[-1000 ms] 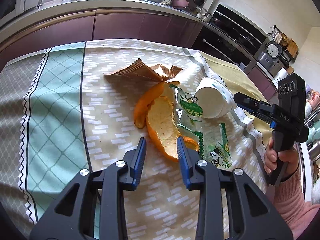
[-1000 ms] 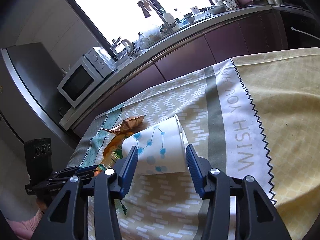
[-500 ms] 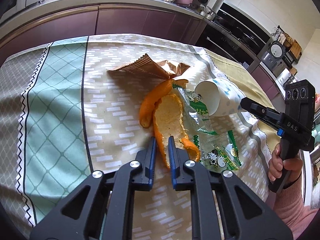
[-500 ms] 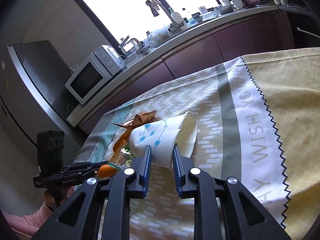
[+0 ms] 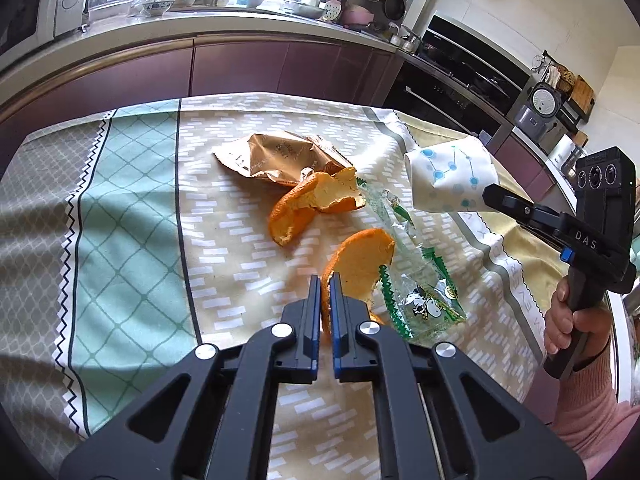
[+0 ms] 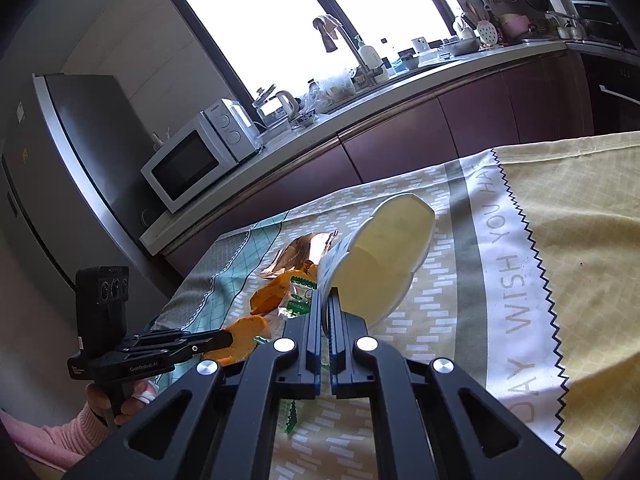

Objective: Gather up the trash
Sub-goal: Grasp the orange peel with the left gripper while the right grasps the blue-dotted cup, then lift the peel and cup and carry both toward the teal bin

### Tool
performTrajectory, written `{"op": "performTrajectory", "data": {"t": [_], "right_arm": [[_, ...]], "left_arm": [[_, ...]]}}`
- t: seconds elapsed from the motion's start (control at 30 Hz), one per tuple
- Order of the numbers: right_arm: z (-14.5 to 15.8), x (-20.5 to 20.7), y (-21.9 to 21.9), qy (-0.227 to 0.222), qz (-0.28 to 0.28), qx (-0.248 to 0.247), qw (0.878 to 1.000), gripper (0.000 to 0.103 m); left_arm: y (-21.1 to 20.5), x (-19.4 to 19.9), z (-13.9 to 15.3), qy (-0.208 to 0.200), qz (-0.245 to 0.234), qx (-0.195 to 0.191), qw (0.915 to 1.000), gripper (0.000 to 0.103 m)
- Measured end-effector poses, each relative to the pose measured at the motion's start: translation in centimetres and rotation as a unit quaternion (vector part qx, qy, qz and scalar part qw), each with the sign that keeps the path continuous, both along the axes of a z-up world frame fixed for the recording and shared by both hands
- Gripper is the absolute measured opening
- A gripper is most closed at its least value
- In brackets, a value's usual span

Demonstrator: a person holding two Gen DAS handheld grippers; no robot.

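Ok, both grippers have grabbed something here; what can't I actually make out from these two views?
- Left wrist view: the near end of the orange peel, hidden behind the left gripper.
- Right wrist view: the paper cup wall where the right gripper pinches it, hidden behind the fingers.
- Both views: any trash bin; none is in frame.
- Left wrist view: print on the brown wrapper, too small.
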State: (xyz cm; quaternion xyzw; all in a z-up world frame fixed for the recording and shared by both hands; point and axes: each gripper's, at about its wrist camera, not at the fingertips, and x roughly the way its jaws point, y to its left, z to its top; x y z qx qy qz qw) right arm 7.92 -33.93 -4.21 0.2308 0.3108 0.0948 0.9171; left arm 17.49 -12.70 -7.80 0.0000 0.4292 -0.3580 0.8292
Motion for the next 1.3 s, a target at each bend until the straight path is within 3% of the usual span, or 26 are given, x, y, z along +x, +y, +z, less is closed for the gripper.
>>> {"op": "performTrajectory", "data": {"t": [0.57, 1.3], "right_arm": [[2.1, -0.6, 3.7, -0.027, 0.028, -0.019, 0.999, 0.002], [3.1, 2.1, 12.5, -0.035, 0.124, -0.002, 0.992, 0.002]], "left_arm": [[5.9, -2.5, 3.5, -0.039, 0.033, -0.024, 0.9984, 0.005], [15.1, -5.1, 5.5, -0.071, 0.097, -0.029, 0.9923, 0.005]]}}
